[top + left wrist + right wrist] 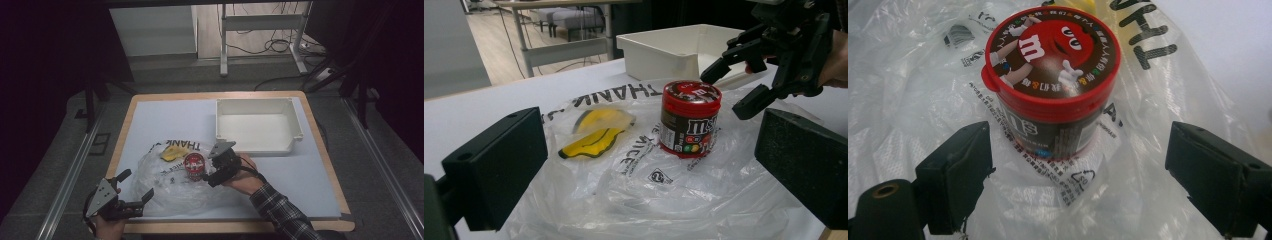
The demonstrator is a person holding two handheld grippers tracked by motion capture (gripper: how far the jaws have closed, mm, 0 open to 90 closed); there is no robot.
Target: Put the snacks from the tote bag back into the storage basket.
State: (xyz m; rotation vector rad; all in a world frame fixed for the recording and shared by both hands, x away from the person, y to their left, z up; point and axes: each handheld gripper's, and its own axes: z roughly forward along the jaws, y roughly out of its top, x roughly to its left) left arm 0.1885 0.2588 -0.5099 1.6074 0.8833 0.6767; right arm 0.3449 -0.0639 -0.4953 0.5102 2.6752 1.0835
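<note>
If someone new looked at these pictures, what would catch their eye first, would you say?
Probably the red-lidded M&M's tub, upright on a crumpled clear plastic bag at the table's near edge. The right gripper approaches it with open jaws, not touching. A yellow packet lies inside the bag beside the tub, and a white bin sits behind.

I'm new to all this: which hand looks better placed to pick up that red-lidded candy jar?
The right. The right gripper is beside the candy jar, jaws open either side of it, not touching. The left gripper sits further off at the plastic bag's near edge.
</note>
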